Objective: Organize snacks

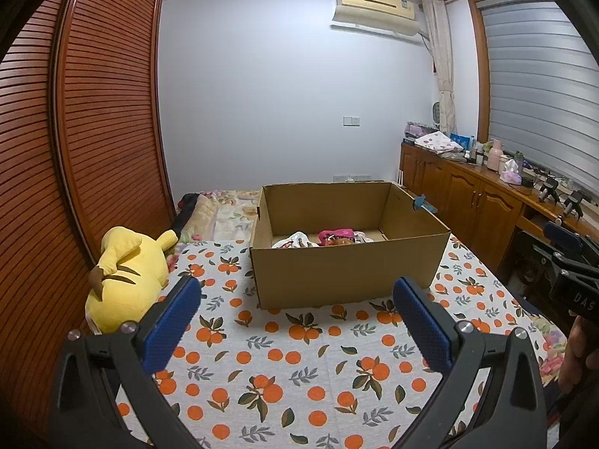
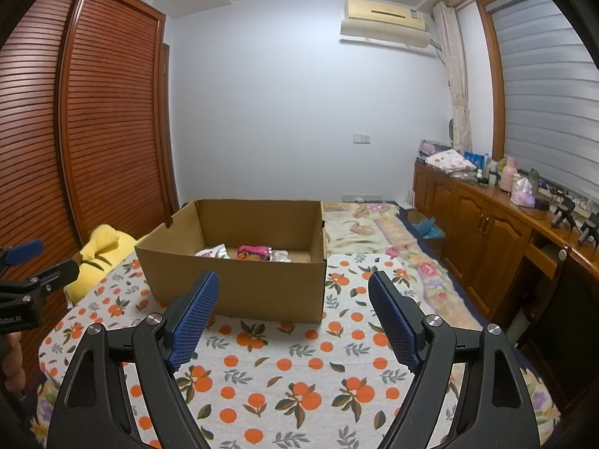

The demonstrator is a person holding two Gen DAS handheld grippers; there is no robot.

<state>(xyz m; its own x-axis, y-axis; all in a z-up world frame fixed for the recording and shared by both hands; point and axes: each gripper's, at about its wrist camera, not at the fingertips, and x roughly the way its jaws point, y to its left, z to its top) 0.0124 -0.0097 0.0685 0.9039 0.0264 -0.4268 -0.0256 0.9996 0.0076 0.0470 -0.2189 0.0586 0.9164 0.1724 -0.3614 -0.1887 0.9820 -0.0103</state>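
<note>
Both grippers wide apart; box [image 1: 348,269] rim unobstructed.

even indoor light, sharp, fisheye-warped edges

This is a bedroom in a home. A bed [image 1: 299,366] with an orange-print quilt fills the lower frame, a yellow plush toy [image 1: 127,280] lying at its left edge. A louvred wooden wardrobe [image 1: 93,112] covers the left, a wall air conditioner [image 1: 376,5] hangs at upper right, and curtains [image 1: 443,63], window blinds [image 1: 539,86] and a cluttered wooden sideboard [image 1: 468,191] line the right.
</note>
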